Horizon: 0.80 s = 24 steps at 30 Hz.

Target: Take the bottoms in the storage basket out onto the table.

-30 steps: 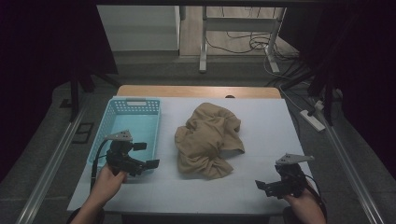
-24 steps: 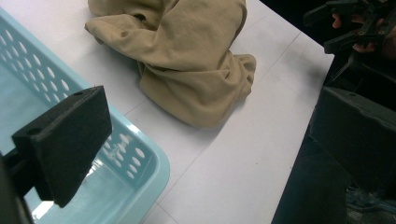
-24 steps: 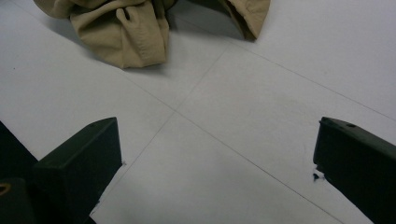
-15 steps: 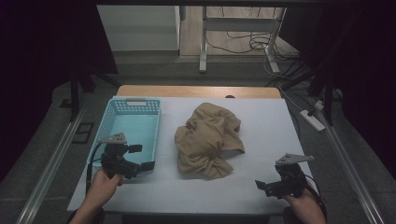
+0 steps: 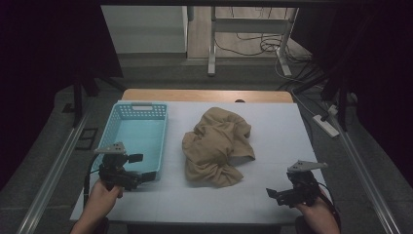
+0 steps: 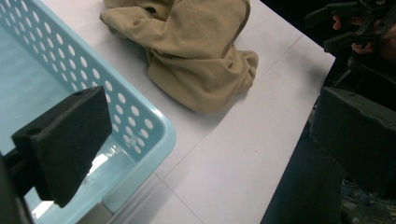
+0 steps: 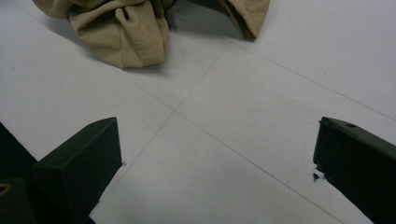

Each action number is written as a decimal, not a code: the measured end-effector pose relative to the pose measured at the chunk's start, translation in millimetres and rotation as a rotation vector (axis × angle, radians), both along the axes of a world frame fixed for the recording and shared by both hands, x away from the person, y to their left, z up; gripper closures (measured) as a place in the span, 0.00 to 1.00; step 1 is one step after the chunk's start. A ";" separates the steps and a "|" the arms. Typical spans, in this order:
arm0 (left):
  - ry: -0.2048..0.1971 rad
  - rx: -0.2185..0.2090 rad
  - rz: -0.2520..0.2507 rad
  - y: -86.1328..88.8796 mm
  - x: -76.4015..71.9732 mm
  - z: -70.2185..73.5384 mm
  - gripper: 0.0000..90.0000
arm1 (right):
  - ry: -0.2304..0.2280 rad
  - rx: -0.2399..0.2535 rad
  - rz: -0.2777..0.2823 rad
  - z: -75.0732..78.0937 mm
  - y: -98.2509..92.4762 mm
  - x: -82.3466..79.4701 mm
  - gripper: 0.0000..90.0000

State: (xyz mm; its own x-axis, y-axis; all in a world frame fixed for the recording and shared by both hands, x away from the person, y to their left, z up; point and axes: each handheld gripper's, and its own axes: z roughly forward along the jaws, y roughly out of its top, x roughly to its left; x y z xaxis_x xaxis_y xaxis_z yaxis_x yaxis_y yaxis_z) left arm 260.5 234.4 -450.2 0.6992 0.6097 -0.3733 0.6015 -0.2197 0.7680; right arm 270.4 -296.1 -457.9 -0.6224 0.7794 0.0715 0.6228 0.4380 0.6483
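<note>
A crumpled tan garment (image 5: 217,146) lies mid-table beside the light-blue basket (image 5: 127,127). The left gripper (image 5: 141,168) hovers at the basket's near corner, jaws apart. The right gripper (image 5: 275,193) sits near the table's front right edge, jaws apart too.

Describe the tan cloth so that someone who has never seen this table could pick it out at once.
Start from the white table and find the light blue basket at its left side. Just right of that basket, near the table's middle, lies the tan cloth, crumpled in a loose heap. It is the only soft, brown thing there; the left gripper and right gripper are black and hard.
</note>
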 end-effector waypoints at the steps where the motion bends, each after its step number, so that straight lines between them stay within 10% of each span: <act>1: 0.000 0.000 0.003 1.0 -1.0 -0.1 0.00 | 0.000 0.000 0.000 0.0 0.0 0.0 0.01; 24: 0.014 -0.037 0.053 16.7 -15.7 -7.6 0.00 | -0.002 -0.001 -0.001 0.1 0.2 -0.2 0.01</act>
State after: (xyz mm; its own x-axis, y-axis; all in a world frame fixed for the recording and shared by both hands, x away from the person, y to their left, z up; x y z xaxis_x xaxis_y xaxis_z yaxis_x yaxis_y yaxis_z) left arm 244.7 251.0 -457.8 0.6608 0.6315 -0.4056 0.6223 -0.1589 0.7665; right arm 270.1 -295.9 -457.9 -0.6220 0.7800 0.0694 0.6222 0.4385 0.6486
